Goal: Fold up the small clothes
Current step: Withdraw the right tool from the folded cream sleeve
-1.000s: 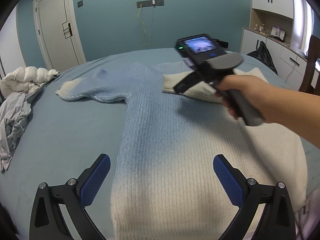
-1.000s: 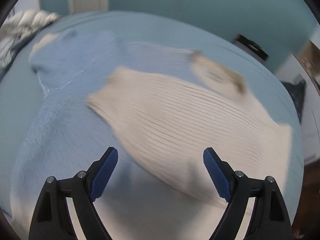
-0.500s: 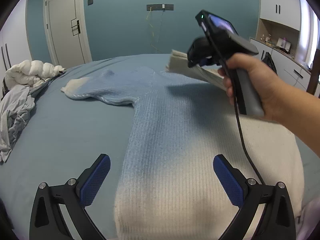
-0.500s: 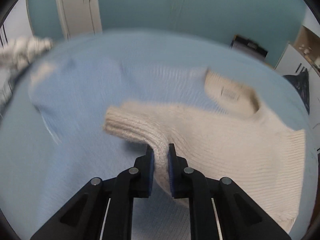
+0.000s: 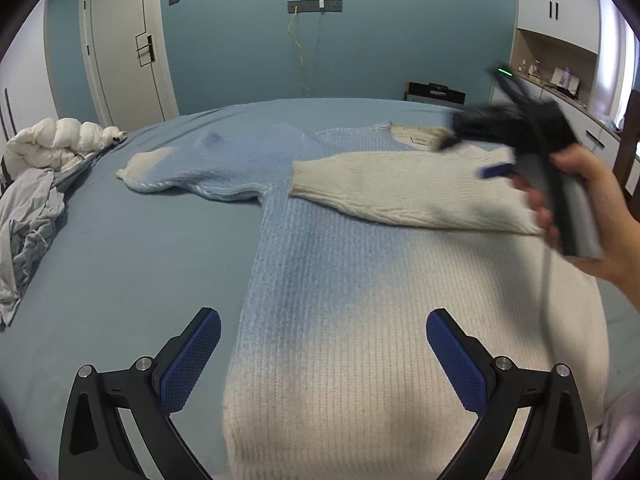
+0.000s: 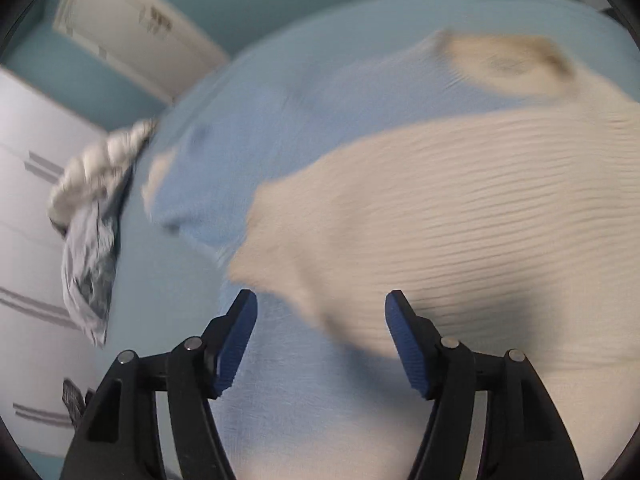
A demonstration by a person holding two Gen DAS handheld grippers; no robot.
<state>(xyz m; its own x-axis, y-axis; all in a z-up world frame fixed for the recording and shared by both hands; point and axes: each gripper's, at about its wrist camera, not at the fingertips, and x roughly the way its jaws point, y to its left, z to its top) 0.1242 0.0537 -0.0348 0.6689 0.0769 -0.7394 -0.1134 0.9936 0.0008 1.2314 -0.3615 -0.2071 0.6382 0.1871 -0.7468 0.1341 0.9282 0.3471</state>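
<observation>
Teal walls and a white door (image 5: 124, 36) back a bed (image 5: 120, 264) under a blue sheet. Low over its near edge, the left gripper (image 5: 322, 354) hangs with its fingers wide apart and empty. The right gripper (image 6: 320, 340), in a hand (image 5: 588, 216), is opening, nothing pressed between its fingers; its view is blurred. Under both lies the sweater (image 5: 360, 320), flat on the bed, one cream sleeve (image 5: 408, 188) folded across its chest. Crumpled bedding (image 5: 36, 184) lies along the bed's left edge.
</observation>
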